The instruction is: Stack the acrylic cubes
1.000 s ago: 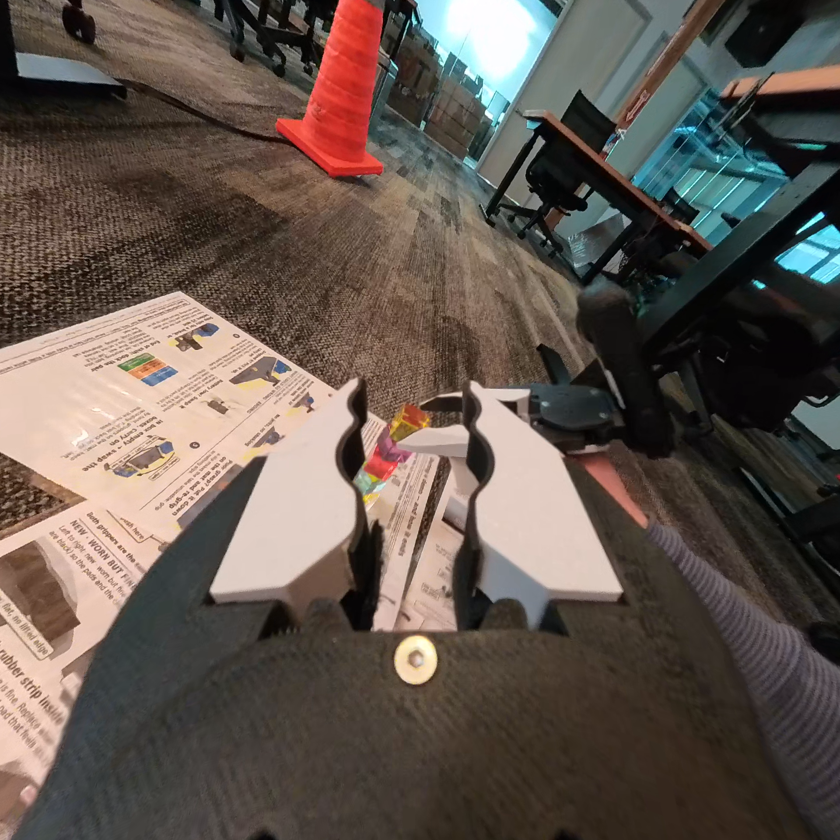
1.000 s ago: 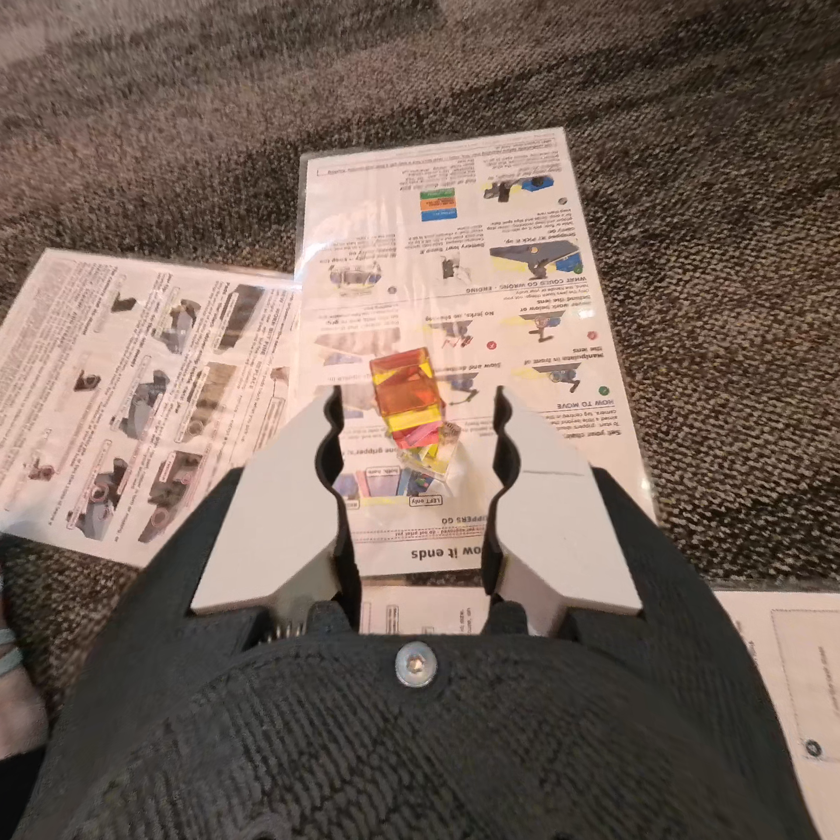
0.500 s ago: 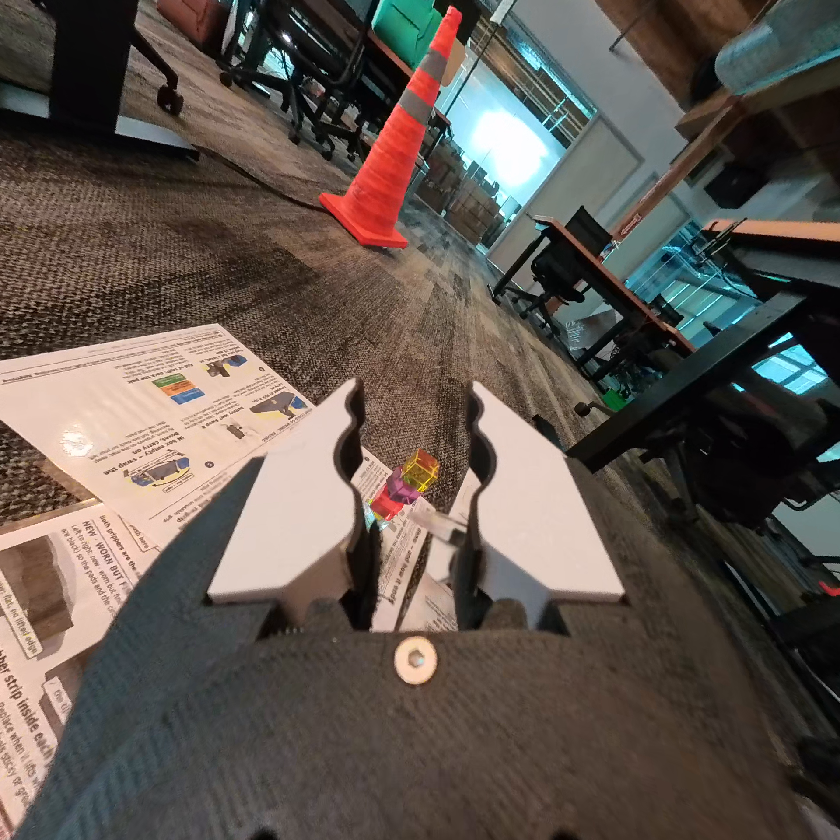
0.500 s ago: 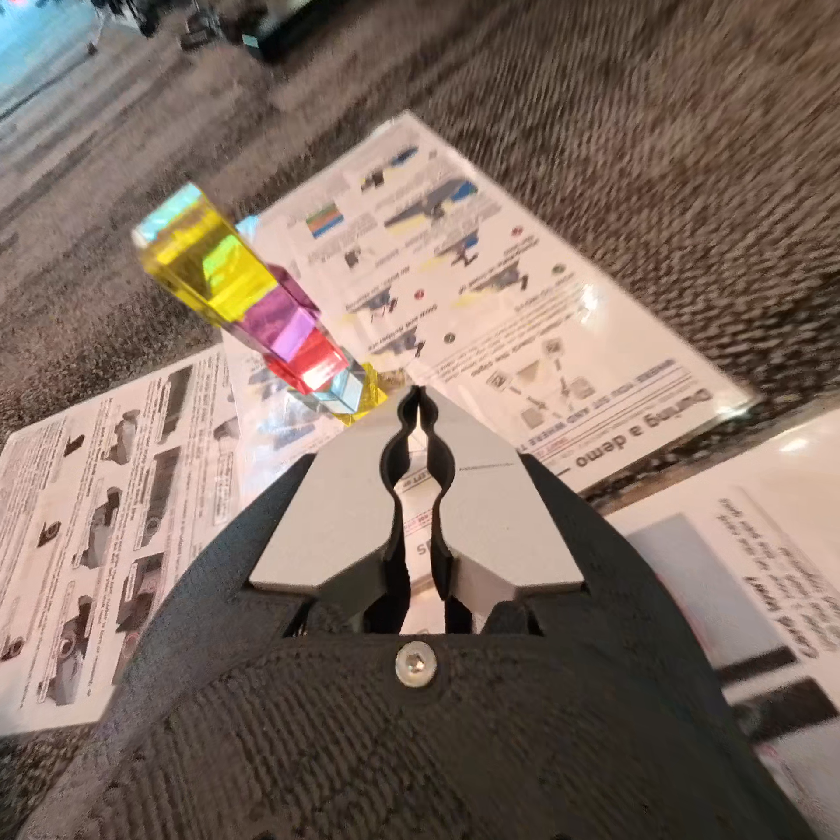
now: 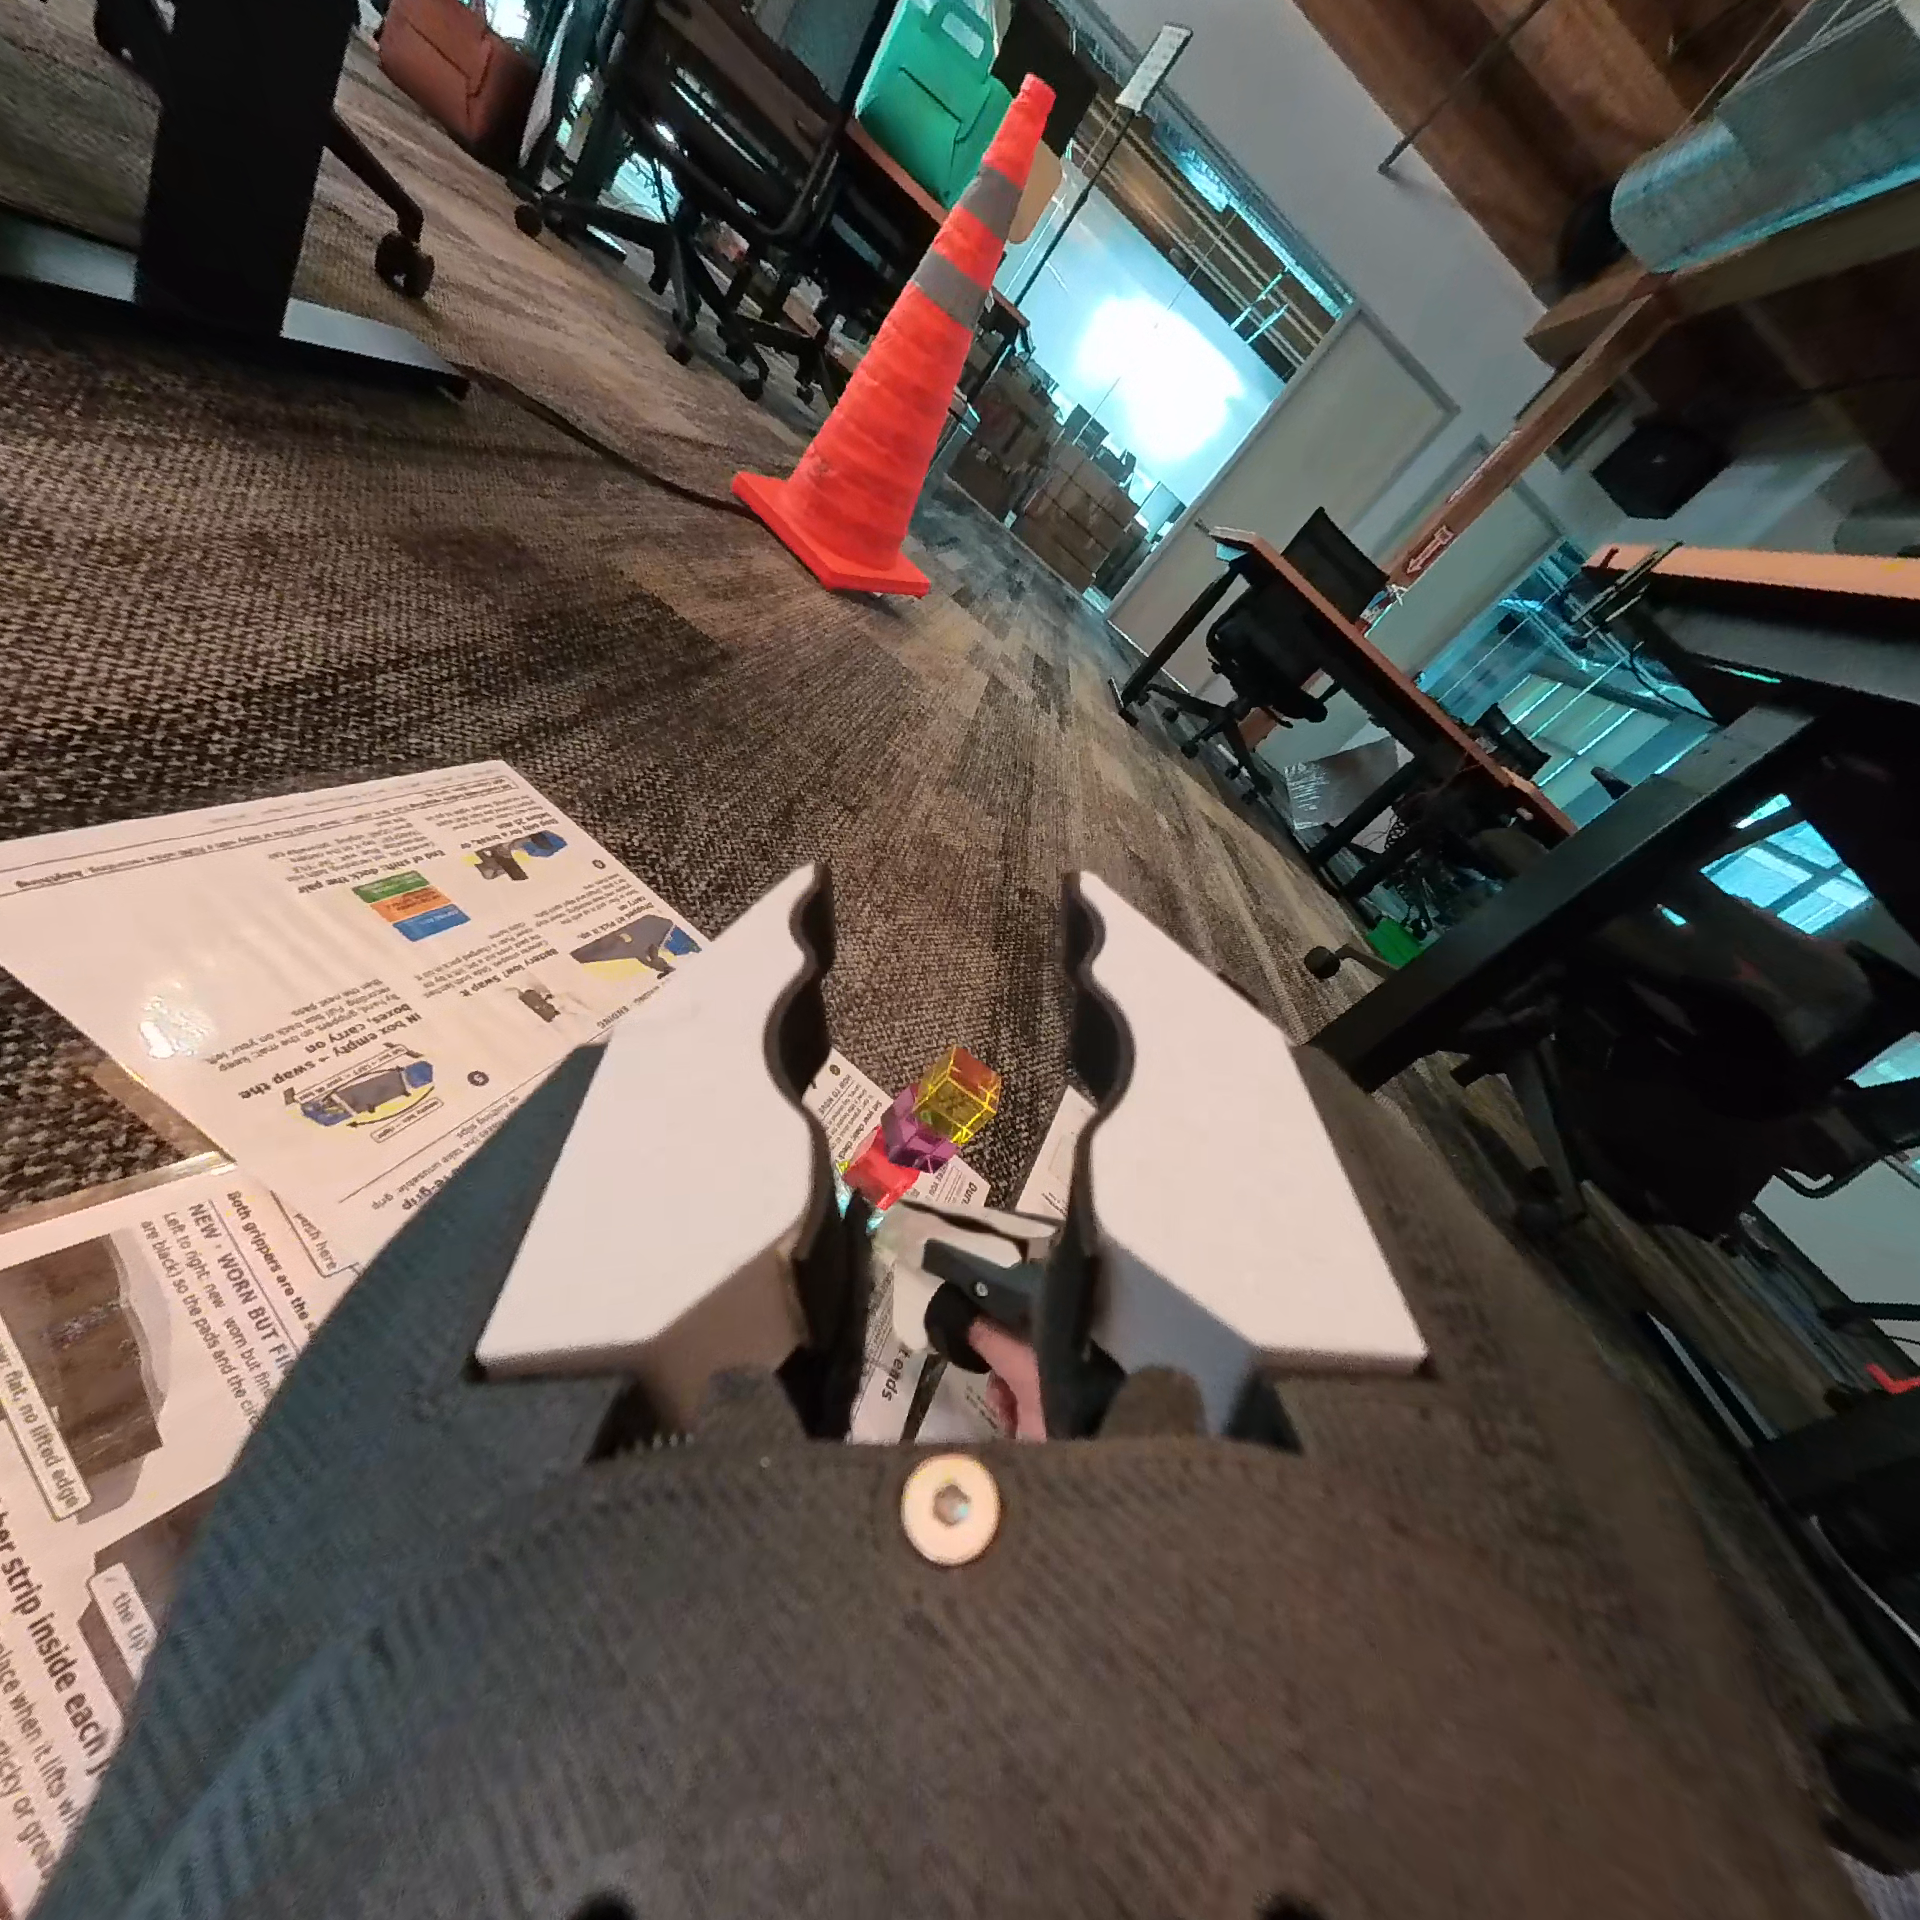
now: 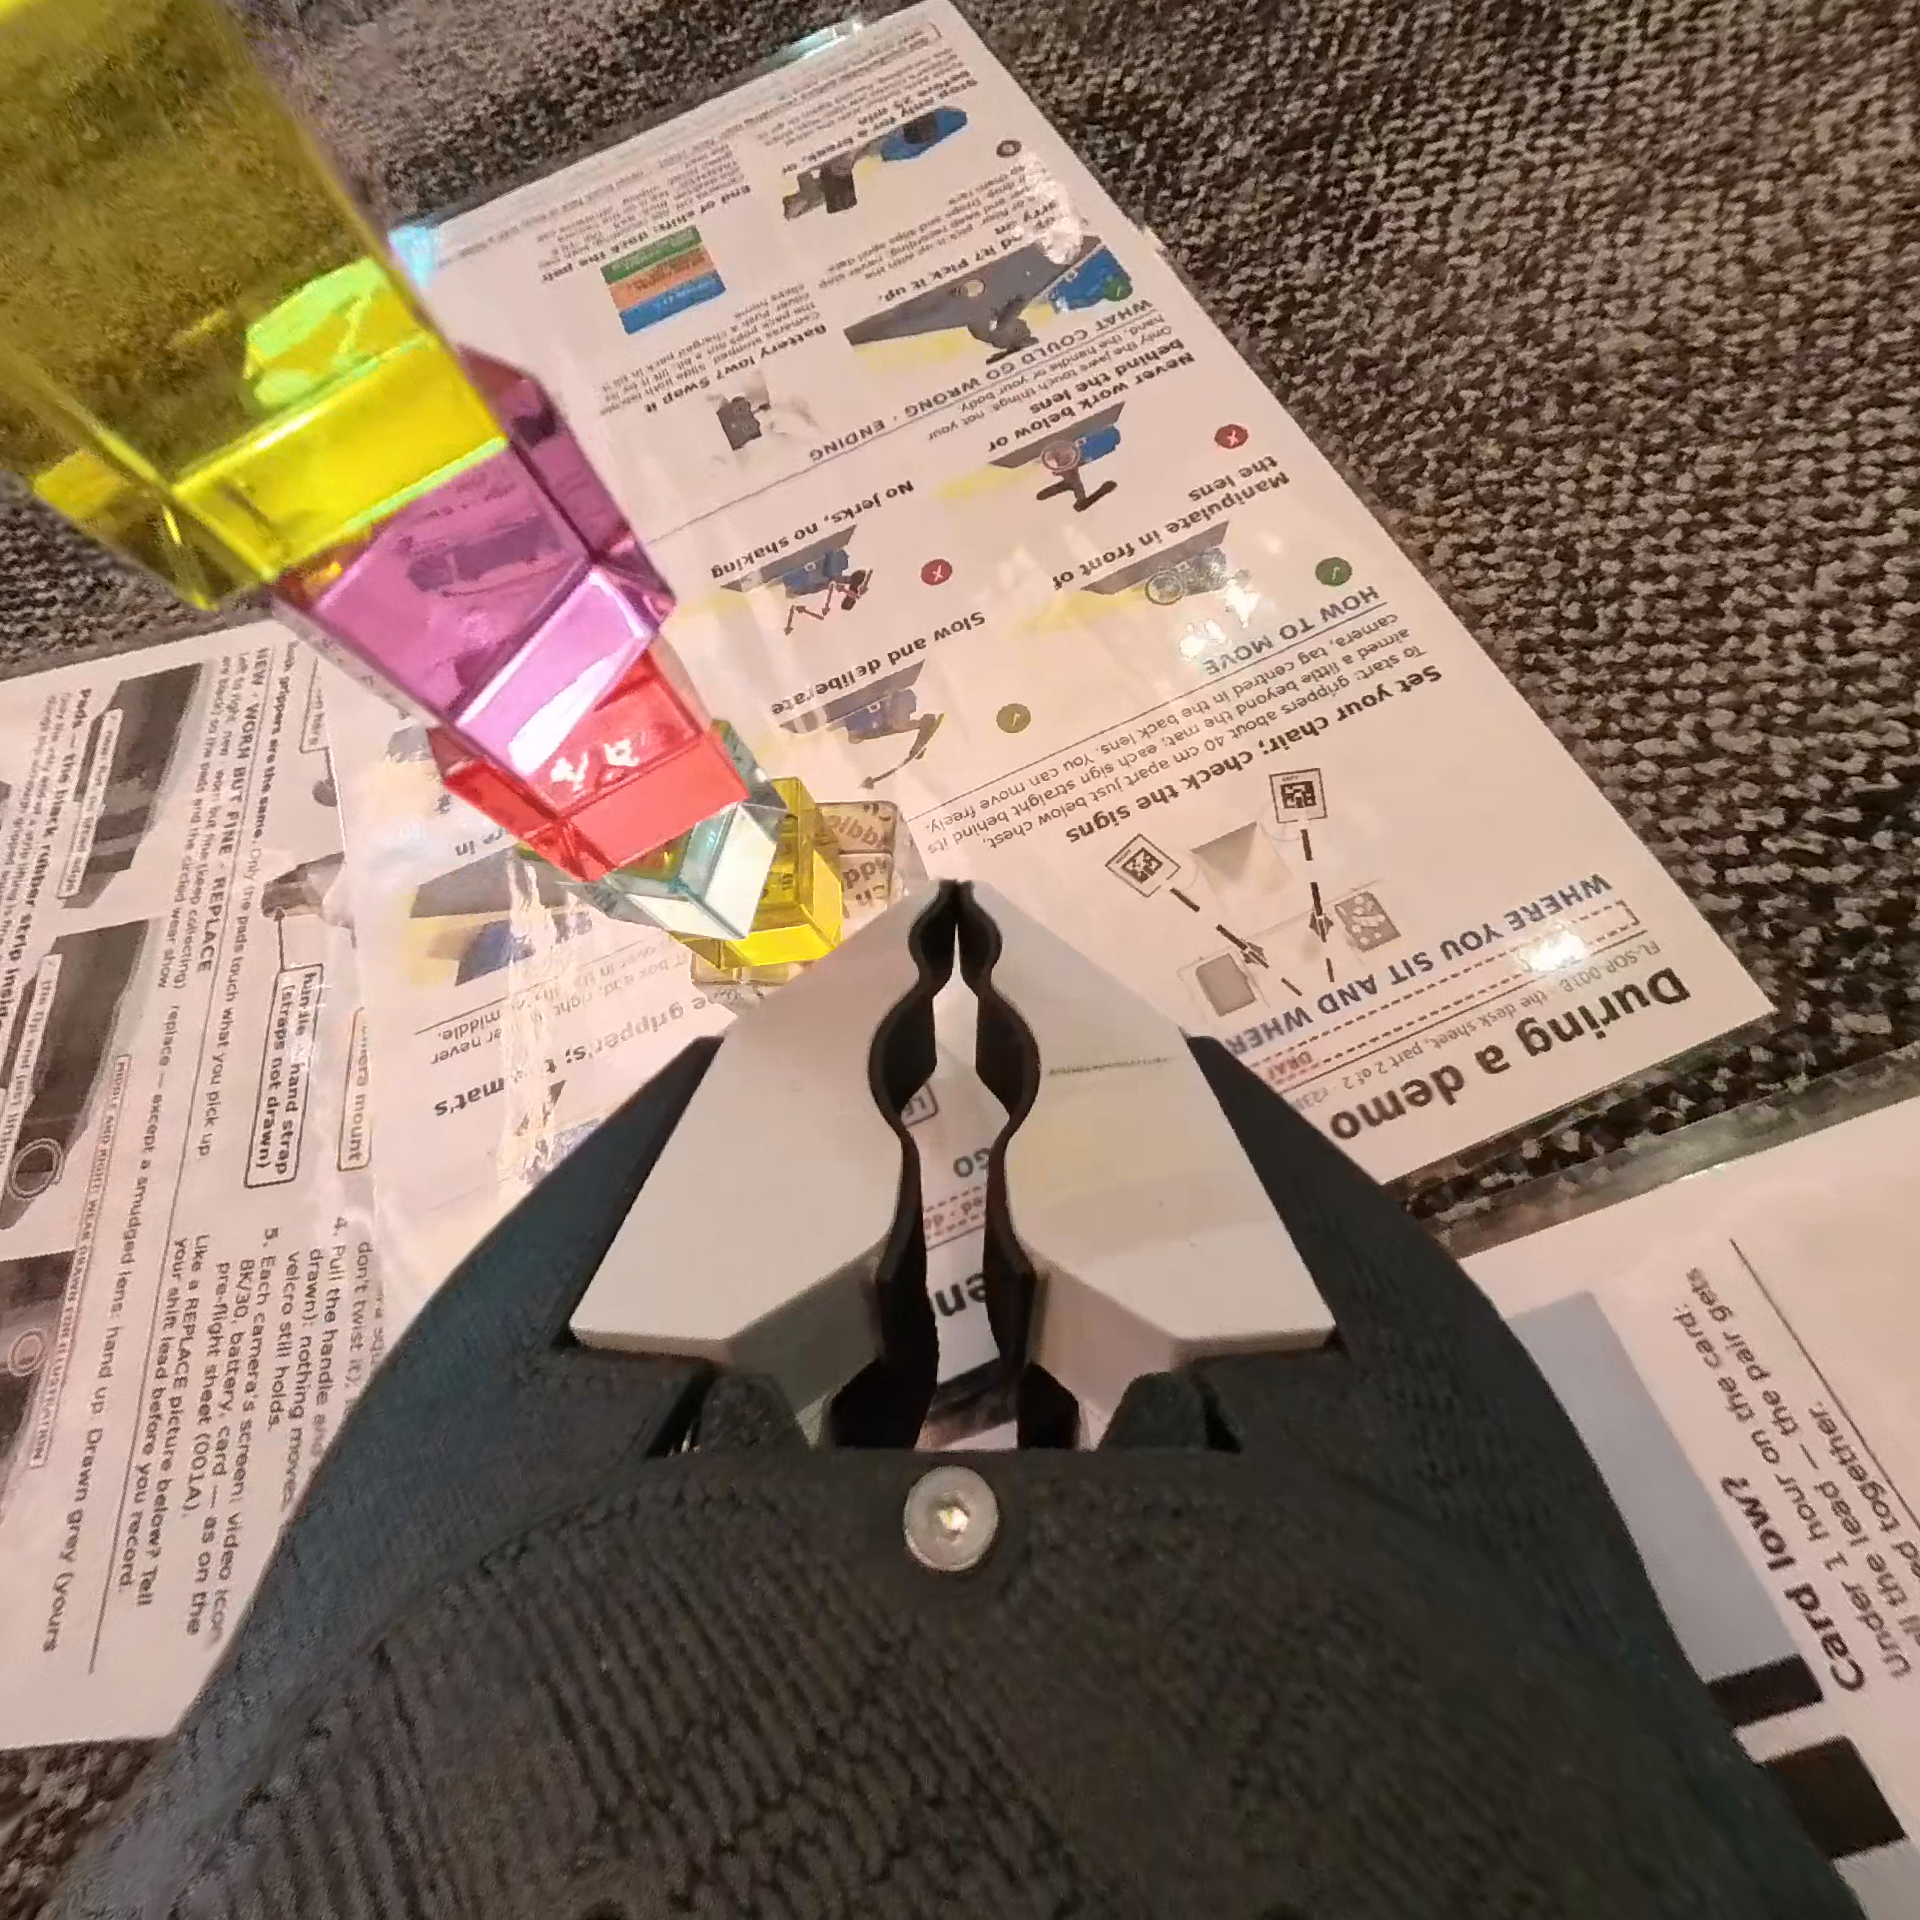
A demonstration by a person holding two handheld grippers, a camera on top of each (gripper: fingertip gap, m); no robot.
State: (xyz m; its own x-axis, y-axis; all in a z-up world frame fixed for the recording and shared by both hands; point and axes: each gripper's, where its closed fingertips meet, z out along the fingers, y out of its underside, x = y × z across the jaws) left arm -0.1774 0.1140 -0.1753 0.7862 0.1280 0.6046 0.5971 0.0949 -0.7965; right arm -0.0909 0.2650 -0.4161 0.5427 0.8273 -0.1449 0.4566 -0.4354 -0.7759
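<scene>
Stack of translucent cubes stands on laminated sheets beyond the left gripper, whose parted jaws hold nothing. In the right view, the right gripper, closed and empty, sits just beside the stack's base; any move here should be slow, since the stack looks easily toppled.

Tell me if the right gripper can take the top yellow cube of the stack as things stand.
Probably not yet: the right gripper is shut and low beside the stack's base, while the top yellow cube stands high above it. Nothing blocks the way; it must open and rise.
</scene>
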